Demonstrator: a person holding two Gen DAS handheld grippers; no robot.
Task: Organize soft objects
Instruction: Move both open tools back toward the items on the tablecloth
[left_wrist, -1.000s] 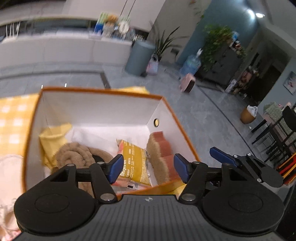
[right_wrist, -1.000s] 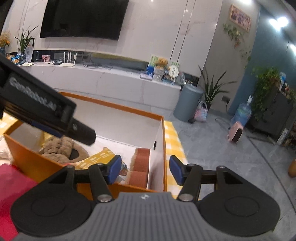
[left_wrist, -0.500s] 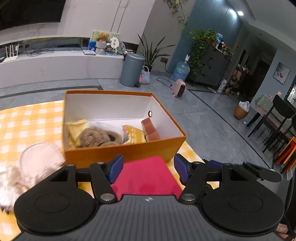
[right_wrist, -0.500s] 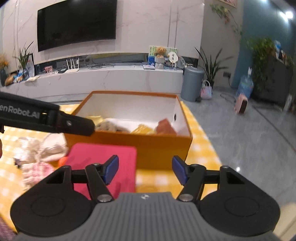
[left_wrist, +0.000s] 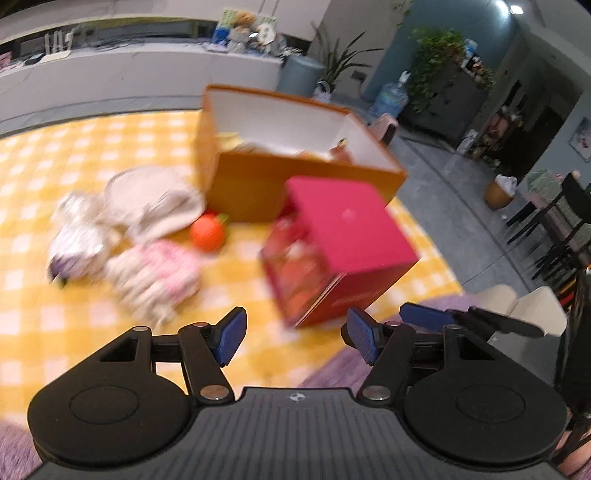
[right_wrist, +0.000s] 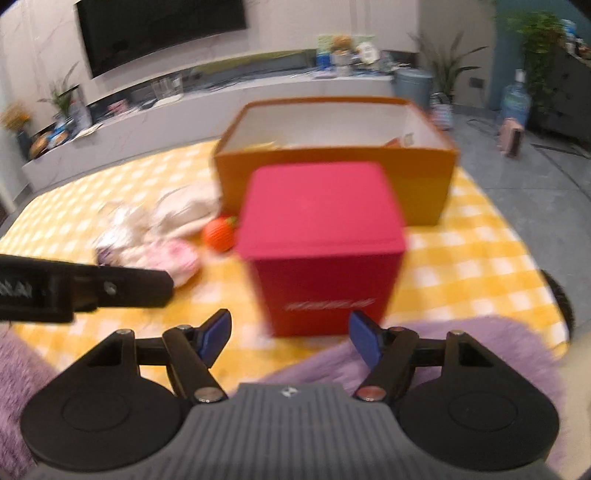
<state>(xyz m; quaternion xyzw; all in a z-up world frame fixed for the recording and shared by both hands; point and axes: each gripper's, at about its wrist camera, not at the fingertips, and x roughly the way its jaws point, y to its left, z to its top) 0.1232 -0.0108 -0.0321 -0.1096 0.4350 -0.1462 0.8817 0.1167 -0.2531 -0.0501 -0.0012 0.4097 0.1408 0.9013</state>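
An orange box (left_wrist: 266, 184) (right_wrist: 332, 177) with a white inside stands open on the yellow checked cloth (left_wrist: 74, 332), with soft things in it. Before it stands a closed red box (left_wrist: 343, 243) (right_wrist: 321, 243). Left of that lie an orange ball (left_wrist: 207, 232) (right_wrist: 219, 233), a cream pouch (left_wrist: 155, 199), a pink-and-white soft toy (left_wrist: 155, 273) (right_wrist: 170, 258) and a white-and-purple one (left_wrist: 74, 240). My left gripper (left_wrist: 295, 332) is open and empty, short of the red box. My right gripper (right_wrist: 290, 334) is empty, its jaws opening. The left gripper's finger (right_wrist: 110, 288) shows in the right wrist view.
A fluffy purple fabric (right_wrist: 480, 350) (left_wrist: 351, 362) lies at the cloth's near edge under both grippers. Beyond the cloth are grey floor, a white media bench (right_wrist: 184, 107) under a television, a grey bin (left_wrist: 301, 74) and plants. Black chairs (left_wrist: 554, 229) stand at the right.
Both grippers have pulled back from over the orange box toward the near edge, so the red box and the soft toys now show. The right jaws stand wider.
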